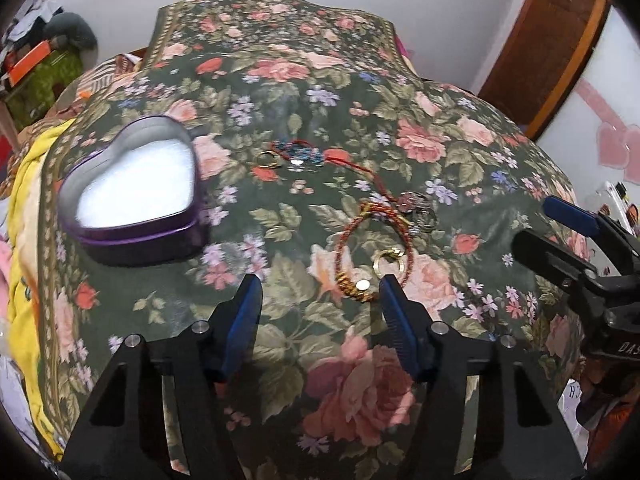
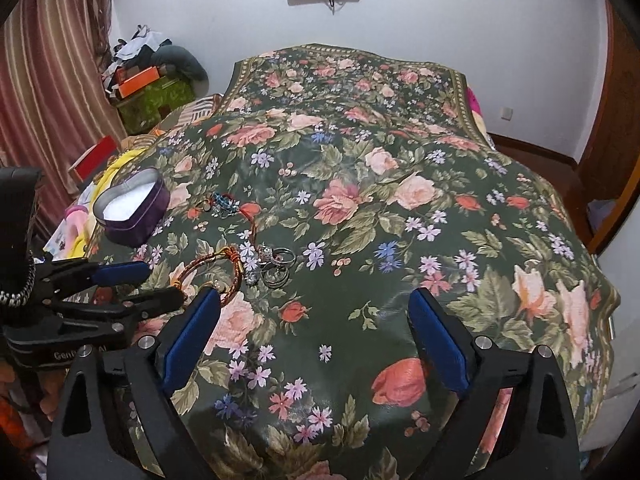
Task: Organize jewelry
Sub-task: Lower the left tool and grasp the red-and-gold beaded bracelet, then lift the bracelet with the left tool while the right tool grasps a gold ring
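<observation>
While I hold both grippers above the flowered bedspread, the left gripper has its jaws half apart, with nothing between them, just before the braided red bracelet. My right gripper stands wide and empty. Silver rings lie beside the bracelet. An open heart-shaped tin sits near the left edge of the bedspread.

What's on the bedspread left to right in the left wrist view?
Heart-shaped tin → gold ring → blue beaded piece on red cord → braided red-and-gold bracelet → cluster of silver rings → right gripper at the right edge.
</observation>
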Available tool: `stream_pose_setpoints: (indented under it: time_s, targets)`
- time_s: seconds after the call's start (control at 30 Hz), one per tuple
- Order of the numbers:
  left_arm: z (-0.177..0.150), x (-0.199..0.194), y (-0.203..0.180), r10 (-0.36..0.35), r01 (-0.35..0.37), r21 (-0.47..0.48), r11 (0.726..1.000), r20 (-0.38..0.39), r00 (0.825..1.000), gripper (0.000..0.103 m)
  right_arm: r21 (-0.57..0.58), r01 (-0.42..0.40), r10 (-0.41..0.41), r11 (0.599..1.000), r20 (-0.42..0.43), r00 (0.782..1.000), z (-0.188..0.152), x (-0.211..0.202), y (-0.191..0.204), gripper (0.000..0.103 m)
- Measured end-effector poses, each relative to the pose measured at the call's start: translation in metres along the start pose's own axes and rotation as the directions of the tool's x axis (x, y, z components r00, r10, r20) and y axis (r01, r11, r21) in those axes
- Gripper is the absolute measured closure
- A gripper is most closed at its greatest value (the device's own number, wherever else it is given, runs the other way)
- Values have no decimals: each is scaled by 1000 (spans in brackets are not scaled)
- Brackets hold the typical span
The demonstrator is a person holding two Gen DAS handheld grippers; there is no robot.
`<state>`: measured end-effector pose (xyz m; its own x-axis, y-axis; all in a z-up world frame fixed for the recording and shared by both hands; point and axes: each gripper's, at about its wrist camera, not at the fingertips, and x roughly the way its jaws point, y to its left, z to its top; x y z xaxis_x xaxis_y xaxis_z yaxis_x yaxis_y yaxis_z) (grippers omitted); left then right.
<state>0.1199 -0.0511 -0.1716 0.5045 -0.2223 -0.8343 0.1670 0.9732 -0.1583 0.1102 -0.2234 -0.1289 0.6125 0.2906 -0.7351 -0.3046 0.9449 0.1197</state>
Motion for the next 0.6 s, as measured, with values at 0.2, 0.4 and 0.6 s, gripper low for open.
stream_pose_setpoints:
  time_s: [0.2,0.4,0.6]
  targets:
    - [2,13,-11,45,-46,72,996,16,999,69,-4,-11,11,1000,-11,1000,2,6,2,10]
    - [3,13,-12,21,-22,75,997,18,1000,89,-17,-14,14,1000,-23,1000,4,9,5,9]
    - [4,-1,-4,-7,5,39,999,48,999,90,-34,-34,33,999,-30,999,4,9,14,10]
